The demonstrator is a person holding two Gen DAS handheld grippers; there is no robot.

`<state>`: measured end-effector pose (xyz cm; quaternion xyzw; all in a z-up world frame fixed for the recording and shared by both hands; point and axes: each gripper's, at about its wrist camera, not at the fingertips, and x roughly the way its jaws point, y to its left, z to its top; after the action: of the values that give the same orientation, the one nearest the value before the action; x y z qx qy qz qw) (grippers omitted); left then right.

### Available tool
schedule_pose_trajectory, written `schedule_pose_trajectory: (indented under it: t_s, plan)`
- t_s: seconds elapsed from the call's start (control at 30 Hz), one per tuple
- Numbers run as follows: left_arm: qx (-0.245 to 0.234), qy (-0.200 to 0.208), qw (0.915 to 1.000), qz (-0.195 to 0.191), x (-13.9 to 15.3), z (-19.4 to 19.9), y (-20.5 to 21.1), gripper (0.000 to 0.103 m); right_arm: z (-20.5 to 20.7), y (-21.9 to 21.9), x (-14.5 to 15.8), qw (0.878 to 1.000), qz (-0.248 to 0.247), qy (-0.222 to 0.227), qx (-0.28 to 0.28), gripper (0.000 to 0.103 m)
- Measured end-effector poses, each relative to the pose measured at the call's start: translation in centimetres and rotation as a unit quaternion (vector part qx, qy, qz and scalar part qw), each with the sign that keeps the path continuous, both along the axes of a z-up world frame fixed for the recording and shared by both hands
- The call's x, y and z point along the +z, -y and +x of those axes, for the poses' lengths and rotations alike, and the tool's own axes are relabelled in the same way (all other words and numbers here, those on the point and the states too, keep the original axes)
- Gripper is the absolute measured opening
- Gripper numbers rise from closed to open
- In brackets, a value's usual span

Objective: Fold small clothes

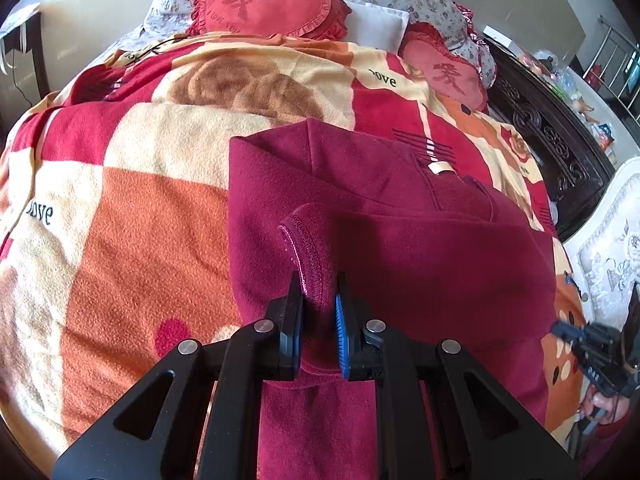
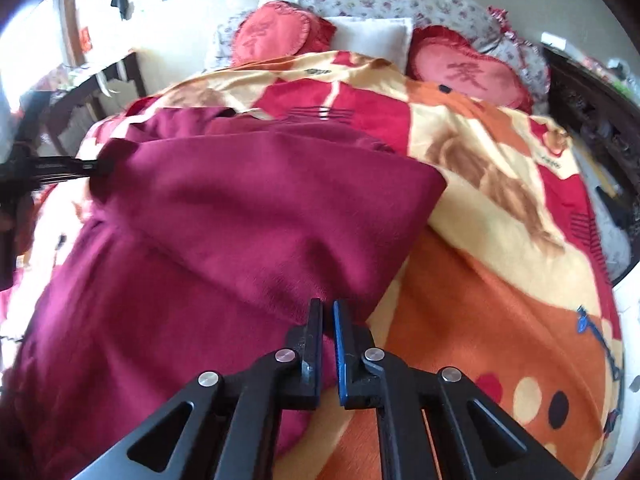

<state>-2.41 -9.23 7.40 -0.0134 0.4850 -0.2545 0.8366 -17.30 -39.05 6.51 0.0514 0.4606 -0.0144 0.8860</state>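
1. The left wrist view alone shows a pale neck label (image 1: 438, 168) on the maroon garment (image 1: 400, 256), mid-frame.
2. "love" is printed on the blanket (image 1: 120, 208).
3. The garment, fleecy and folded, lies on the bed.
4. Left tongs (image 1: 319, 312) pinch a stitched hem; right tongs (image 2: 327, 336) pinch its lower edge.

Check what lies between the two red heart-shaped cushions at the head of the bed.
A white rectangular pillow lies between the left heart-shaped cushion and the right heart-shaped cushion; both wrist views show it.
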Motion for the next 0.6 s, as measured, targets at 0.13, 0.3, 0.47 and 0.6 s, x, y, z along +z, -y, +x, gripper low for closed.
schedule_pose_trajectory:
  t_s: [0.13,0.3,0.47,0.6]
  plan:
    - [0.005,-0.005,1.0000,-0.001,-0.4,0.2,0.0,0.012,-1.1,-0.6,-1.9,0.998,0.020,-0.051,0.004,0.003]
    - [0.010,-0.012,0.9999,-0.002,-0.7,0.2,-0.1,0.013,-2.6,2.8,0.2,0.994,0.079,0.007,-0.076,0.014]
    - [0.019,-0.016,0.9997,-0.003,-0.9,0.2,0.0,0.013,0.0,6.6,0.7,0.973,0.159,0.067,-0.152,0.075]
    - [0.013,-0.013,0.9998,0.003,-0.7,0.1,0.5,0.012,3.9,7.0,-1.8,0.963,0.219,0.033,-0.153,0.047]
